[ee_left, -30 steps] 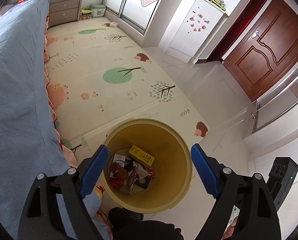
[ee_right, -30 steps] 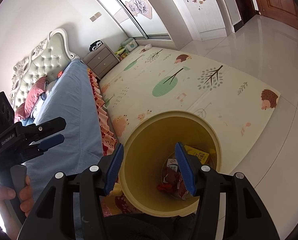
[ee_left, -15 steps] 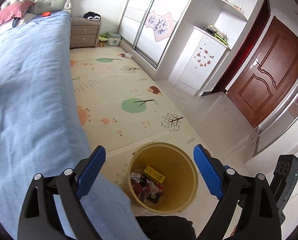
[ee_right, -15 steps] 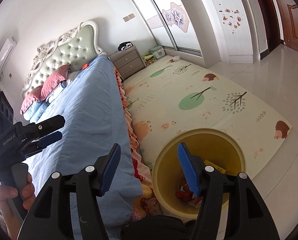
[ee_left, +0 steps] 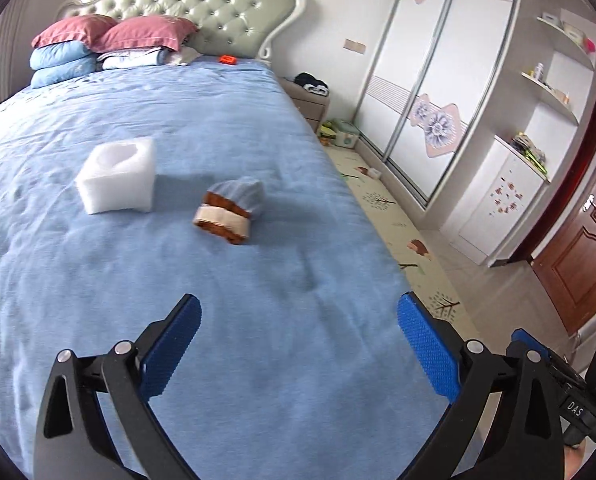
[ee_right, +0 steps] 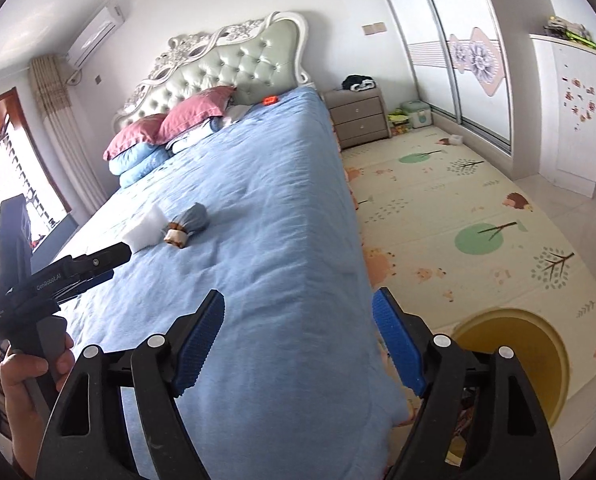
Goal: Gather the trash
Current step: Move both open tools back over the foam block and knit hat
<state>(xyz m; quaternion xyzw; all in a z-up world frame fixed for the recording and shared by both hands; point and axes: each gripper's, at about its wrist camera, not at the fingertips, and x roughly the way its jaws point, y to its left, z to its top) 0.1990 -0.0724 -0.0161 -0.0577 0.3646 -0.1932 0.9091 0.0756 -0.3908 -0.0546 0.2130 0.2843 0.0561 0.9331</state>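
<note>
Both views swung up from yellow bin [ee_right: 538, 356] to bed [ee_left: 258, 300]; left gripper [ee_left: 298, 344], right gripper [ee_right: 298, 336] wide, empty. Foam block [ee_left: 116, 176], rolled sock [ee_left: 230, 210] mid-bed, next pickups likely

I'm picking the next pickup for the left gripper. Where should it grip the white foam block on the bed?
Probably across the white foam block by its two upright side faces, coming from above: the top is hollowed, the sides look flat, and the open left gripper looks wide enough.
</note>
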